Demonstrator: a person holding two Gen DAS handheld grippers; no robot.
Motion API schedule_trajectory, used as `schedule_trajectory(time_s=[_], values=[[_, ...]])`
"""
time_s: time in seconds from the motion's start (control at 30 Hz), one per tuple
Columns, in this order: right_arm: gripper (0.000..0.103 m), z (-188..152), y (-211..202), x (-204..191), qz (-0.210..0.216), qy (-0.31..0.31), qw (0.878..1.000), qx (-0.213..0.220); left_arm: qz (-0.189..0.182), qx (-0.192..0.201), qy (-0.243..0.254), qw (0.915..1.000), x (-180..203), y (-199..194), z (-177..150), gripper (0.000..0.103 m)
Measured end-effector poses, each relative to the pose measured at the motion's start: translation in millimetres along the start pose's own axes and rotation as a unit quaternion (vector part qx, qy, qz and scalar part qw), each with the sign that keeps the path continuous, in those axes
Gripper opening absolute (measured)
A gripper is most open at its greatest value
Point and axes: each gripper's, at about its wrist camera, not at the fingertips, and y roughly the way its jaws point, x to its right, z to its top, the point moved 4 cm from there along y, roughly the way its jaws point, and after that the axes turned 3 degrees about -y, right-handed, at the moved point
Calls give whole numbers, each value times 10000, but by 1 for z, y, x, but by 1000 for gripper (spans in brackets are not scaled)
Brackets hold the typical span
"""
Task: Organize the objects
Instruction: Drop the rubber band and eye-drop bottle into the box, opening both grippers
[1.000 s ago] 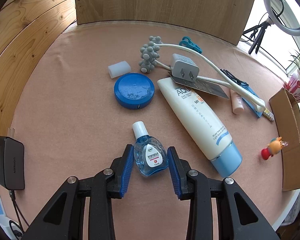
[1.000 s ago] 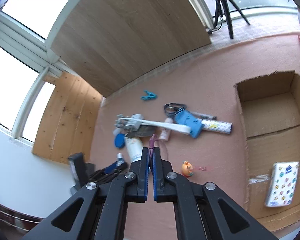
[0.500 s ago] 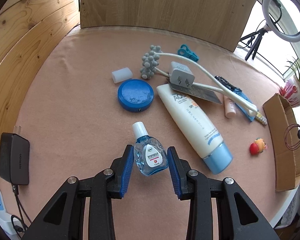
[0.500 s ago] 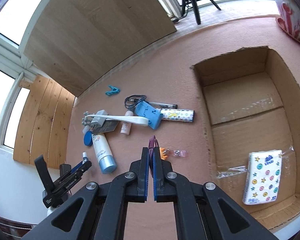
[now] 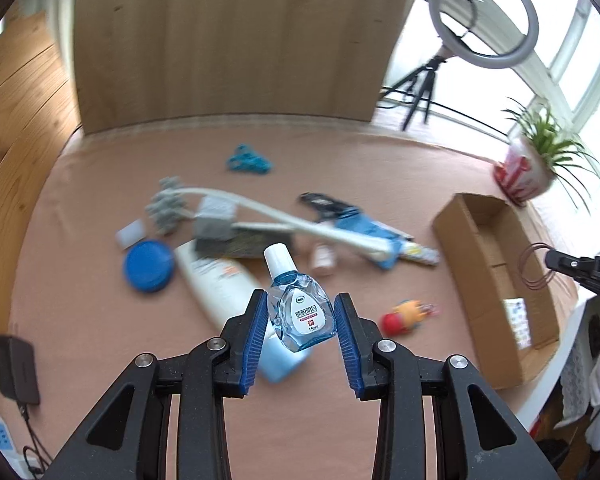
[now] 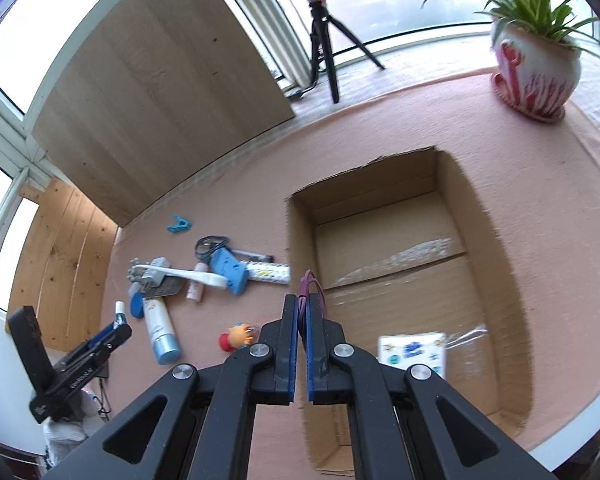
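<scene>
The left gripper (image 5: 301, 316) holds a small eye-drop bottle (image 5: 301, 312) between its two blue ribbed pads (image 5: 254, 340), and the bottle is lifted above the table (image 5: 80, 280). The jaws stand about as wide as the bottle body. The bottle is clear blue plastic with a white screw cap, and the cap points away from the gripper, a little to its left.

The right gripper (image 6: 302, 312) is almost closed, with only a thin slit between its pads. It pinches a thin purple hair tie (image 6: 314, 284), and the loops stick out past the fingertips. This gripper hangs over the near-left edge of an open cardboard box (image 6: 496, 240). Inside the box, just right of the gripper, a white tissue pack (image 6: 414, 354) with coloured prints lies flat on the brown bottom, which has a strip of clear tape.

Ahead of the left gripper the other things lie on the pink cloth of the table, blurred: a white tube (image 5: 216, 280) with a light blue cap, a round blue tin (image 5: 150, 266), a grey plug (image 5: 214, 224), a long white handle (image 5: 284, 220) with a grey knobby head, and a teal clip (image 5: 248, 164) farther away. A small red and orange toy (image 5: 406, 314) lies just right of the left gripper, between it and the box.
</scene>
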Motion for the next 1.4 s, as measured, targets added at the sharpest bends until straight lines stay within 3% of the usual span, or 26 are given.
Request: schedule_trajectory(time_s=[0.37,0.57,0.83,1.13,1.17,1.27,1.4], values=[[3,-8,-16,55,-383,115,9992,33,-773,-20,892,9930,150,31,23,37],[3,-12,-14,74,-411,183,9990,-36,-951,-141,1204,9881,208,53,18,37],[3,-19,-9,86,-370,229,9990,-120,-965,-358,1404,9847,244,82,9,37],[5,-25,-4,91,-379,198,9988,-220,-946,-498,1472,9833,252,92,4,37],[8,-24,-4,91,-390,198,9988,-222,-947,-496,1479,9832,253,91,4,39],[48,-22,-7,94,-442,233,9987,-129,-888,-445,1431,9847,249,87,6,47],[50,-22,-11,90,-501,106,9987,-38,-843,-391,1341,9866,240,78,7,47]])
